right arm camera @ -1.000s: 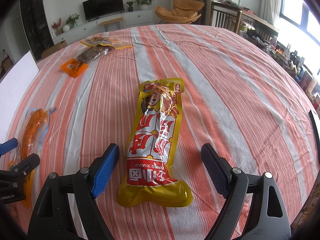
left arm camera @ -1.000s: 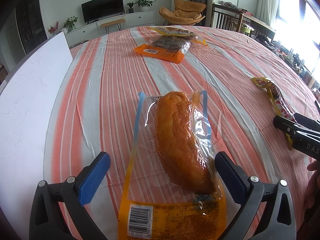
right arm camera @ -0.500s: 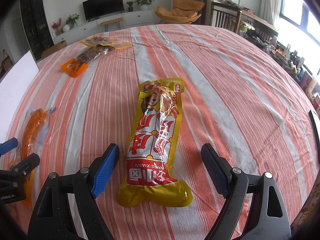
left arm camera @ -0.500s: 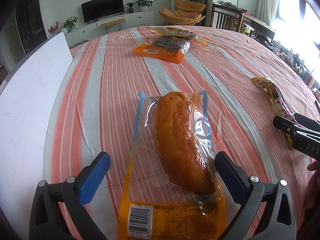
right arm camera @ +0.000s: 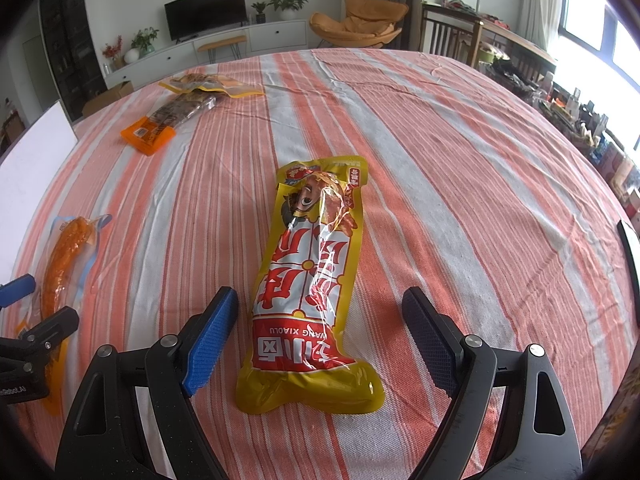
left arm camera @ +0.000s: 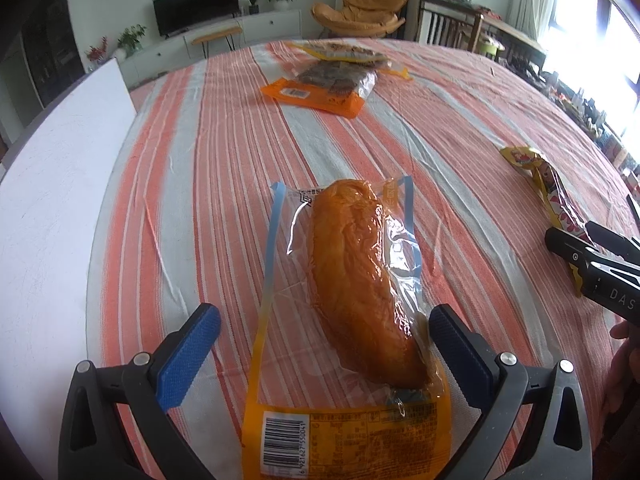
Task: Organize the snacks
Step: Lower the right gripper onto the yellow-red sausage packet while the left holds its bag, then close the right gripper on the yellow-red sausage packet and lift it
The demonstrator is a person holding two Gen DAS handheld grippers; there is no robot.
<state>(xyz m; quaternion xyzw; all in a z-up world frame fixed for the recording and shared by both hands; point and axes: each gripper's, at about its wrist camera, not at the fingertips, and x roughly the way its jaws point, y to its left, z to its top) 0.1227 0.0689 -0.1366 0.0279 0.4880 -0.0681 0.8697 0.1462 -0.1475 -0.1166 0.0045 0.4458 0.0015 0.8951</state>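
Observation:
A clear pouch with an orange-brown chicken piece (left arm camera: 360, 280) lies lengthwise on the striped cloth, its barcode end nearest me. My left gripper (left arm camera: 322, 320) stands open, its blue pads on either side of the pouch and apart from it. A yellow and red snack pack (right arm camera: 316, 272) lies in front of my right gripper (right arm camera: 320, 308), which is open and straddles the pack's near end without touching. The right wrist view also shows the chicken pouch (right arm camera: 66, 248) at the left, and the left wrist view shows the yellow pack (left arm camera: 548, 188) at the right.
An orange-edged pack of dark snacks (left arm camera: 324, 88) and a yellow-edged pouch (left arm camera: 344, 54) lie at the far side of the striped tablecloth (left arm camera: 440, 120). A white board (left arm camera: 52, 184) runs along the left edge. A dark flat object (right arm camera: 630, 248) lies at the right rim.

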